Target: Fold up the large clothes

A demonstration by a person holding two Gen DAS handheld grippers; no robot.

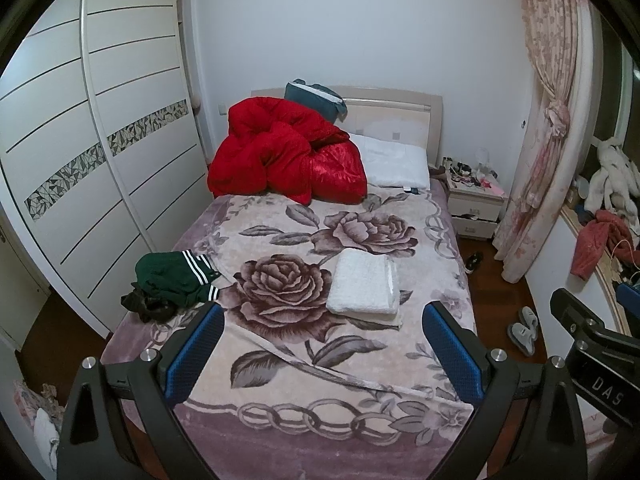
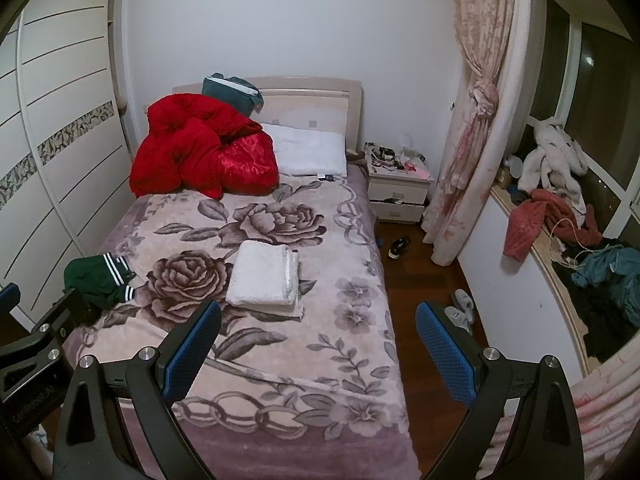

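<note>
A bed with a pink rose-patterned blanket point(image 1: 304, 360) fills both views. On it lie a folded white garment point(image 1: 364, 282), also in the right wrist view point(image 2: 264, 274), and a crumpled green garment with white stripes point(image 1: 172, 276) at the bed's left edge point(image 2: 96, 280). A red quilt point(image 1: 280, 152) is piled at the head. My left gripper point(image 1: 324, 344) is open and empty above the bed's foot. My right gripper point(image 2: 318, 340) is open and empty above the bed's right side, beside the left one.
A white wardrobe point(image 1: 92, 140) stands left of the bed. A nightstand point(image 2: 400, 188), a pink curtain point(image 2: 476, 120), slippers point(image 2: 460, 308) and a shoe point(image 2: 398, 246) are on the right. A window ledge point(image 2: 532, 248) carries heaped clothes point(image 2: 600, 280).
</note>
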